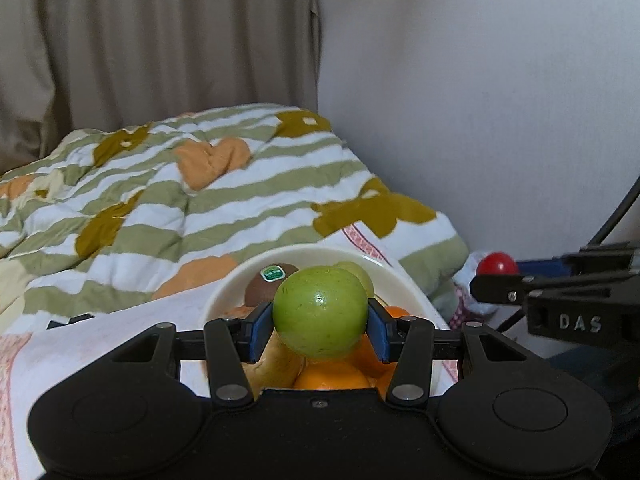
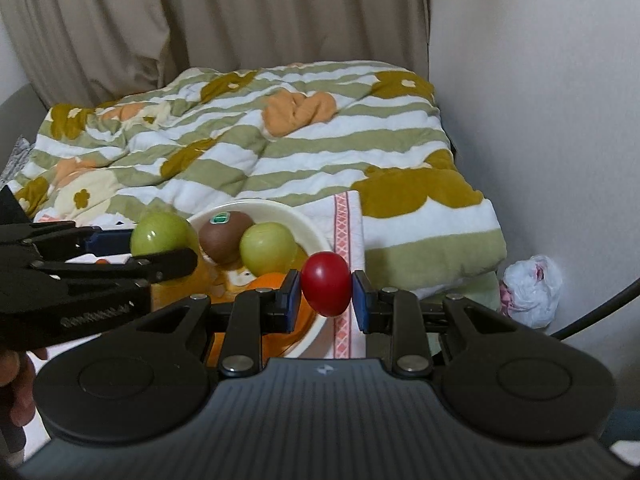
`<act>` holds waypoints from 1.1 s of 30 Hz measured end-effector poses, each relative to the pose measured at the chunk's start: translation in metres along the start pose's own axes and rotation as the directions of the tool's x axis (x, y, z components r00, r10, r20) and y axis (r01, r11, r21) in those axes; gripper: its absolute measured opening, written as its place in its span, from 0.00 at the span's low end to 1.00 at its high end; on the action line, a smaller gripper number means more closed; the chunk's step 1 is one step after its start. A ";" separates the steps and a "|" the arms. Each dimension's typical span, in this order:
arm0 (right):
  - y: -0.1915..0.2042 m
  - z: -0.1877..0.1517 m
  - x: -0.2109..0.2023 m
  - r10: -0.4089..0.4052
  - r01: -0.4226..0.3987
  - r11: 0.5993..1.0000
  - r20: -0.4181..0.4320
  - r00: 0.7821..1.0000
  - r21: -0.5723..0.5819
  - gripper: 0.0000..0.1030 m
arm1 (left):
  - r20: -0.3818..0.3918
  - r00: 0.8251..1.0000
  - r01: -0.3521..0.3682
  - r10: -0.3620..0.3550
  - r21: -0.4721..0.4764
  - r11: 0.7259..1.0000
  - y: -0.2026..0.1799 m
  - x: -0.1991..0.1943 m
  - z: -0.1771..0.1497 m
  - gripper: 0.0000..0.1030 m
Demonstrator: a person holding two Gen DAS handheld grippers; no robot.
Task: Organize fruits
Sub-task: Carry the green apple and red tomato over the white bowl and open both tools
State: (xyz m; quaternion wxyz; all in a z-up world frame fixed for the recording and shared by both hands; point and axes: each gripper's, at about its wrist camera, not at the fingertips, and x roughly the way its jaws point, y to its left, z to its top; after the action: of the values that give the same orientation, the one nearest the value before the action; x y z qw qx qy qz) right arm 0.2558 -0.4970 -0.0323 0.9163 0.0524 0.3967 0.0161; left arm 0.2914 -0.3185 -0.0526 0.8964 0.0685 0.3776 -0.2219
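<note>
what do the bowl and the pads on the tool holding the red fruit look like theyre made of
Bowl: probably glazed ceramic, possibly melamine; cream, smooth, with a soft sheen on its rim. Pads of the right tool: likely rubber or soft plastic; matte blue blocks on black arms, pressed against the red fruit.

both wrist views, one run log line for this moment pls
left hand-held gripper: shut on green fruit | right hand-held gripper: shut on red fruit | bowl: kiwi, second green fruit, oranges
</note>
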 end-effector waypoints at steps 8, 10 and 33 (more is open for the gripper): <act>-0.011 0.003 0.022 -0.022 0.023 0.999 -0.029 0.999 0.032 0.41 | -0.043 0.999 0.001 0.003 0.091 0.996 -0.007 0.030 -0.002 0.52; -0.012 0.003 0.024 -0.024 0.025 0.999 -0.033 0.999 0.035 0.41 | -0.024 1.000 -0.001 0.004 0.111 0.994 -0.009 0.027 0.000 0.69; 0.009 0.016 0.073 0.046 -0.048 0.997 -0.031 0.998 -0.056 0.41 | 0.026 0.996 -0.089 0.091 -0.063 0.994 0.044 -0.031 -0.010 0.97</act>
State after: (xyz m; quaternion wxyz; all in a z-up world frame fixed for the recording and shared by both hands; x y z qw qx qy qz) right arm 0.3172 -0.4837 -0.0731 0.9109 0.0353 0.4082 0.0497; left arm 0.2856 -0.2658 -0.0396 0.9124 0.0544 0.3680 -0.1706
